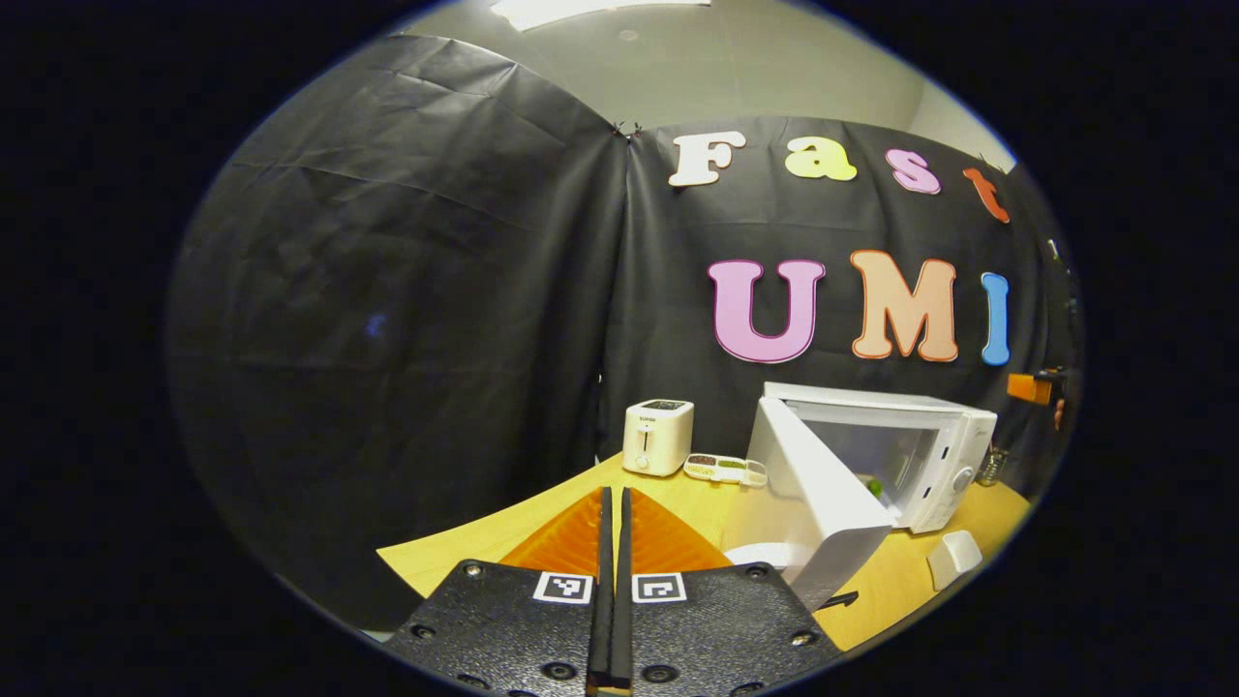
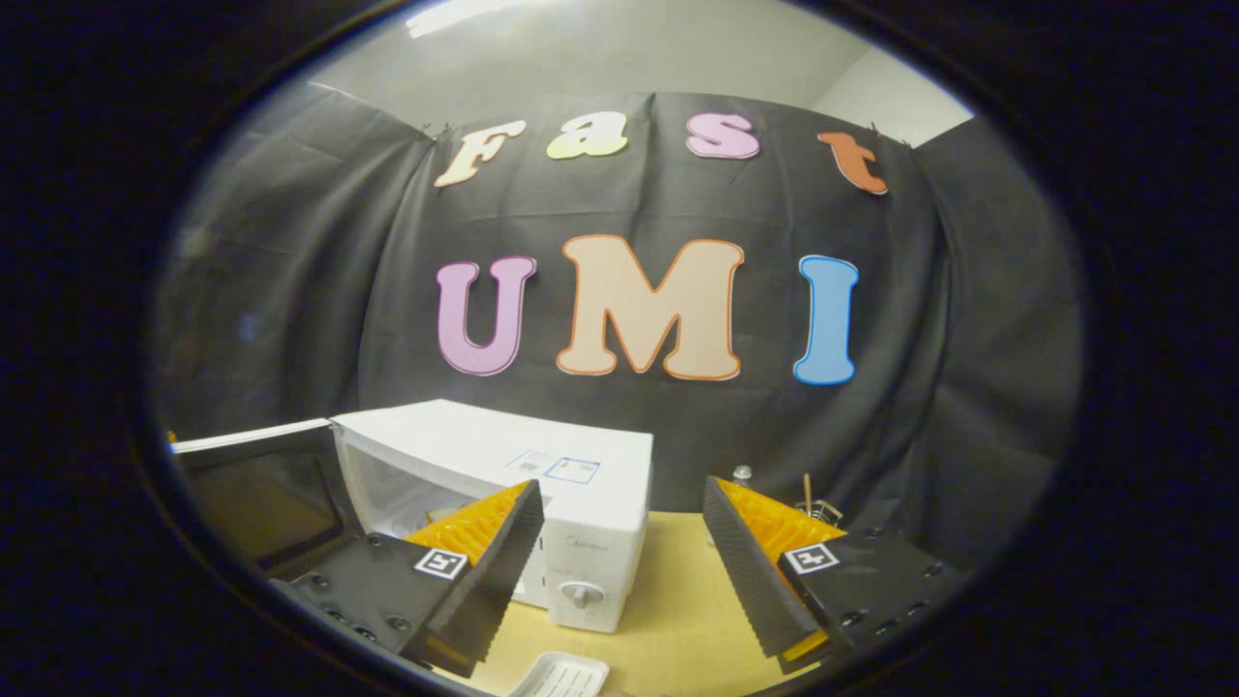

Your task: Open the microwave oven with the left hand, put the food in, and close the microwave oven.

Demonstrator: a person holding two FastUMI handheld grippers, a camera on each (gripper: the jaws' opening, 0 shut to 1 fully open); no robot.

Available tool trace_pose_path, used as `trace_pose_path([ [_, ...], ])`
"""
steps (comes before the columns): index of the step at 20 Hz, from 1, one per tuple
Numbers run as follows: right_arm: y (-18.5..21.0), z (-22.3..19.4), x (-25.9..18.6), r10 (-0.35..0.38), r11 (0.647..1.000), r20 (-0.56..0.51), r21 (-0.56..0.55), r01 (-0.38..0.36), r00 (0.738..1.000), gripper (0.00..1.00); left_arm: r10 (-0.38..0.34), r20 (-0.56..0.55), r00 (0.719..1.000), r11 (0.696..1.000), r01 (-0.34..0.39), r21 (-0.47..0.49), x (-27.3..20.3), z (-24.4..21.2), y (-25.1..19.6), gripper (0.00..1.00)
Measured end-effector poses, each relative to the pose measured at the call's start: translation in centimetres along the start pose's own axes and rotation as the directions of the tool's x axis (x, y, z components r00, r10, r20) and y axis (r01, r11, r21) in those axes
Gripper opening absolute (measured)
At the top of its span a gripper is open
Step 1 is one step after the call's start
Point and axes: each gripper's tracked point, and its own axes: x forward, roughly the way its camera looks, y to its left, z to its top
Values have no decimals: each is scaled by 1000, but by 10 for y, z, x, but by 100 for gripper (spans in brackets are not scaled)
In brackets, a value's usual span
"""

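A white microwave oven stands on the wooden table at the right in the left gripper view, its door swung wide open toward me. Something small and green lies inside the cavity. My left gripper is shut with nothing between its fingers, held back from the door, to its left. In the right gripper view the microwave oven sits just ahead, its open door off to the left. My right gripper is open and holds nothing, in front of the control panel with its knob.
A white toaster stands at the back of the table, a small tray of food beside it. A white plate lies under the open door. A small white dish sits in front of the microwave oven. Small bottles stand right of it.
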Motion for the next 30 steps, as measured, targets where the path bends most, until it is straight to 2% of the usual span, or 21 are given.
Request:
trace_pose_path([
  [6,-37,6,22,-45,998,12,42,44,999,97,-73,-17,997,997,73,15,-8,5,-34,1],
  [11,-58,-4,39,-52,997,-16,61,53,998,97,-37,-25,999,998,38,55,-13,6,-49,1],
  [15,-77,-12,45,-93,991,-46,90,97,995,96,-60,-22,998,998,61,21,-19,3,-86,1],
  [16,-77,-13,44,-93,991,-50,91,97,994,100,-68,-23,997,998,68,15,-19,1,-96,1],
  [17,-74,-13,44,-90,992,-50,89,94,995,97,-78,-24,997,997,78,9,-19,-2,-108,1],
  [21,-62,-12,41,-66,994,-48,79,69,997,97,-153,-22,988,988,153,-5,-21,-3,-161,1],
  [25,-56,-10,32,-44,993,-55,103,50,998,97,-244,-18,970,969,245,29,-19,-1,-215,0],
  [30,-74,-5,28,-99,989,-39,108,103,994,97,-325,-13,946,946,325,-10,-8,-6,-269,1],
])
